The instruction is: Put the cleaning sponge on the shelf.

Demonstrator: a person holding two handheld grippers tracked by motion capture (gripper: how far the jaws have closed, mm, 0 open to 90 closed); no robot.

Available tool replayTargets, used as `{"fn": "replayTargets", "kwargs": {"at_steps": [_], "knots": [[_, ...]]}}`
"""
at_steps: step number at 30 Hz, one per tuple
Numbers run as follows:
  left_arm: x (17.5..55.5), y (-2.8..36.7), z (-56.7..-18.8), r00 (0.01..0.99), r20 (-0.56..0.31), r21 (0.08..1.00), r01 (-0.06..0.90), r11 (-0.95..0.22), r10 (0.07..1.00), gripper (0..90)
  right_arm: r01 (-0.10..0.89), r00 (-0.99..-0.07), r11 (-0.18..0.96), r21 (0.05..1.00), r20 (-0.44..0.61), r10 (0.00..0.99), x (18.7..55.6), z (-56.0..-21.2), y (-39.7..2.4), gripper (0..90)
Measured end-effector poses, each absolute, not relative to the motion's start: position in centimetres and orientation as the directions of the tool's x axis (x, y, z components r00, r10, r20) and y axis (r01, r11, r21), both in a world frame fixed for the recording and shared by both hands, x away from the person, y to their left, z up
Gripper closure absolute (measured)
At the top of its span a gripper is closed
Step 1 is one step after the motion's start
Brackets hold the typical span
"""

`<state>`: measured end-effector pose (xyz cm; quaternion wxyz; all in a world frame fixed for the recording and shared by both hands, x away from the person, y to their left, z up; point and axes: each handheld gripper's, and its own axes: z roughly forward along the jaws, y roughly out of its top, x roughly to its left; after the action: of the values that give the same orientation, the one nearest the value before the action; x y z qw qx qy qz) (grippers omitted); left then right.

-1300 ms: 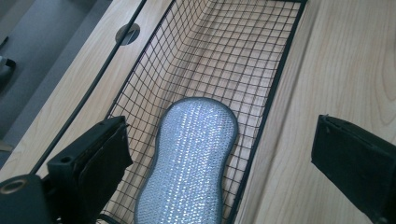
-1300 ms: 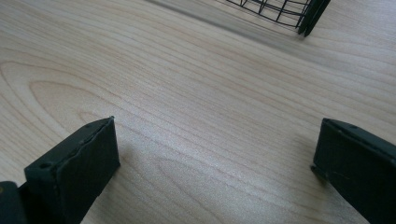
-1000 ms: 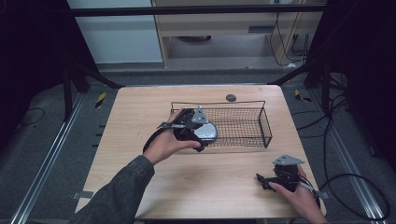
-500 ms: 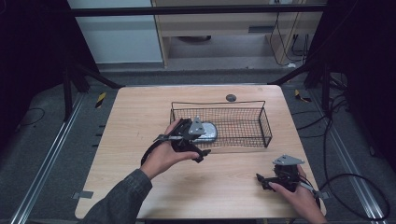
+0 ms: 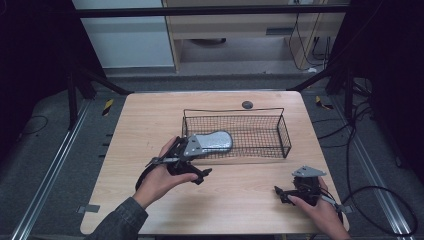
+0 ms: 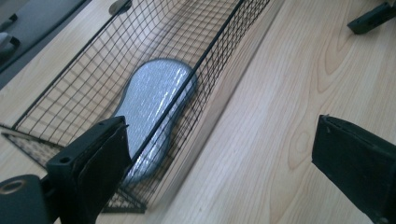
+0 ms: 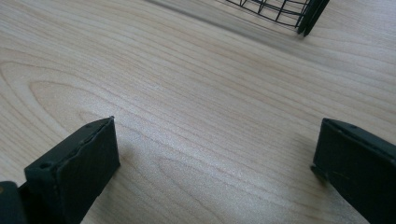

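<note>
A black wire basket [image 5: 280, 131] stands on the middle of the wooden table [image 5: 150, 120]. A grey, shiny oblong pad [image 5: 216, 141] lies flat in its left end, seen through the mesh as the pad [image 6: 154, 100] in the left gripper view. My left gripper [image 5: 196, 161] is just outside the basket's front left corner, open, with nothing between its jaws [image 6: 219, 140]. My right gripper [image 5: 286, 191] rests low near the table's front right, open over bare wood [image 7: 215, 135]. A corner of the basket [image 7: 280, 9] lies ahead of it.
A small dark round disc [image 5: 247, 104] sits in the tabletop behind the basket. Dark floor, metal rails and cables surround the table. Bare wood stretches in front of the basket between the two hands. The tip of the right gripper [image 6: 373, 16] shows far off in the left gripper view.
My left gripper has drawn back out of the basket's left end toward the table's front. The grey pad stays lying in the basket. The right gripper has not moved.
</note>
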<state>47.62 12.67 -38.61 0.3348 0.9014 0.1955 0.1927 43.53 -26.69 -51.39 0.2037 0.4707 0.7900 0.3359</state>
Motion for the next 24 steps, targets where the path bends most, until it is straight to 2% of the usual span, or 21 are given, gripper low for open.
{"fn": "replayTargets", "kwargs": {"at_steps": [14,24], "knots": [[47.5,18.9,-40.9,0.784,0.200,0.678,0.322,-0.661,0.587,3.5,0.606,-0.474,0.332,0.722,-0.007,0.881,43.5,-51.4,-26.7,0.3],[48.6,22.1,-43.8,0.742,0.193,0.635,0.404,-0.658,0.642,3.6,0.607,-0.473,0.332,0.722,-0.007,0.881,43.5,-51.4,-26.7,0.3]]}}
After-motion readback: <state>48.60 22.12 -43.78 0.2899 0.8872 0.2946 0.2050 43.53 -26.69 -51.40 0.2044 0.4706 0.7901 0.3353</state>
